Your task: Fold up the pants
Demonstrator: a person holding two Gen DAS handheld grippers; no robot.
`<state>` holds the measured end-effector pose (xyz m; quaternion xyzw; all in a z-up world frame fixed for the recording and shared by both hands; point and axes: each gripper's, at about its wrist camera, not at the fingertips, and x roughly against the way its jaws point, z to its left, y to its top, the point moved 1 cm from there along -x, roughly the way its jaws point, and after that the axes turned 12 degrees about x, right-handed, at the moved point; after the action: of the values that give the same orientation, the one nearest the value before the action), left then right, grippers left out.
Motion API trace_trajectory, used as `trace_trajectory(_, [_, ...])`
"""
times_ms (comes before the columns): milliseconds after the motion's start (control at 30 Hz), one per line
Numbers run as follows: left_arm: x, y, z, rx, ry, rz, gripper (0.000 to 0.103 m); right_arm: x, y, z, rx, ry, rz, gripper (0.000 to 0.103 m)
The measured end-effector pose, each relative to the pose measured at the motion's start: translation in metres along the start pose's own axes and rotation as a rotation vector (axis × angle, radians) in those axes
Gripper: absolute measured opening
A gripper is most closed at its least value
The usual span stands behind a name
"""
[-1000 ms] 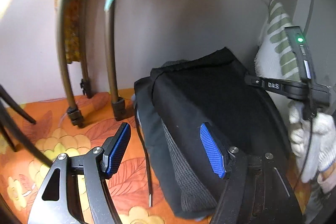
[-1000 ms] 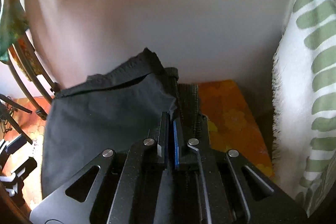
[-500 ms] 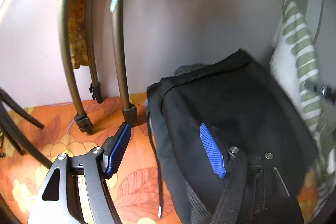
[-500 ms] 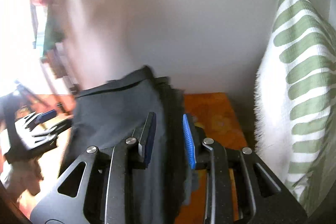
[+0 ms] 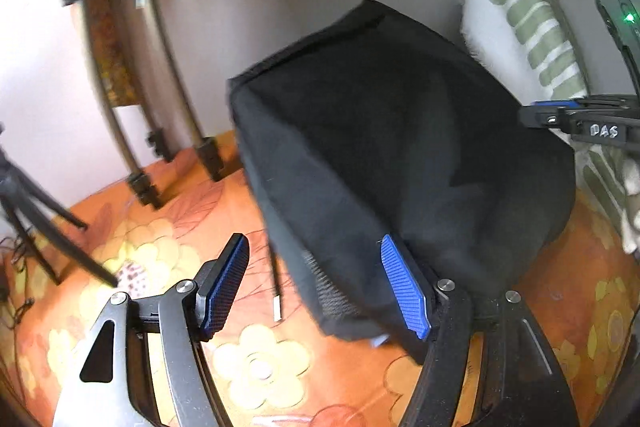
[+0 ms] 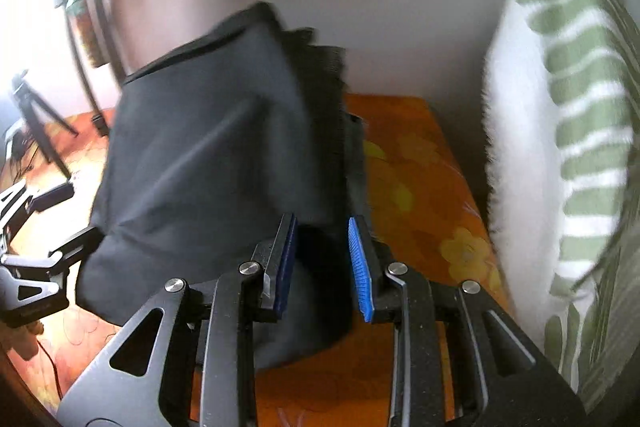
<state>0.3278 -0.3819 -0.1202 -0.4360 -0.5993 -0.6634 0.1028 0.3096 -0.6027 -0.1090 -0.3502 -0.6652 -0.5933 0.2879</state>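
Folded black pants lie in a thick bundle on the orange floral bedsheet, against the wall. My left gripper stands open at the bundle's near left corner; its right pad is beside the cloth and a drawstring hangs between the jaws. In the right wrist view the pants fill the middle. My right gripper has its jaws apart around the bundle's near right edge, with gaps showing at both pads. Each gripper also appears in the other's view: right gripper, left gripper.
A white pillow with green stripes stands upright at the right, close to the pants. Curved bronze tubes of a frame rest on the bed at the left against the wall. A black tripod stands at the far left.
My right gripper, shut on the pants' edge a second ago, has opened and let the cloth go. Both views have shifted sideways; the left gripper stays open.
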Motion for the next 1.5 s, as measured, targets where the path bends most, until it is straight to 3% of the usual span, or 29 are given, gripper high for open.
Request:
trace_trajectory(233, [0.059, -0.002, 0.029, 0.120, -0.070, -0.048, 0.068, 0.045, -0.014, -0.018, -0.068, 0.019, -0.057, 0.027])
trace_trajectory(367, [0.105, -0.016, 0.038, 0.138, -0.093, -0.069, 0.068, 0.088, -0.029, -0.008, -0.076, 0.021, -0.125, 0.043])
trace_trajectory(500, [0.149, -0.035, 0.040, 0.157, -0.121, -0.078, 0.068, 0.132, -0.051, 0.014, -0.057, 0.002, -0.180, 0.047])
trace_trajectory(567, [0.170, -0.046, 0.039, 0.151, -0.121, -0.090, 0.070, 0.150, -0.062, 0.026, -0.043, -0.010, -0.204, 0.056])
trace_trajectory(800, [0.221, -0.074, 0.033, 0.152, -0.134, -0.119, 0.075, 0.200, -0.096, 0.069, 0.001, -0.029, -0.266, 0.068])
trace_trajectory(933, [0.241, -0.091, 0.027, 0.143, -0.134, -0.138, 0.081, 0.216, -0.115, 0.090, 0.005, -0.020, -0.286, 0.073])
trace_trajectory(1133, [0.256, -0.115, 0.023, 0.146, -0.145, -0.141, 0.081, 0.237, -0.141, 0.116, -0.001, -0.030, -0.311, 0.083])
trace_trajectory(1500, [0.257, -0.139, 0.043, 0.189, -0.078, -0.164, 0.082, 0.244, -0.152, 0.143, -0.021, -0.057, -0.343, 0.098])
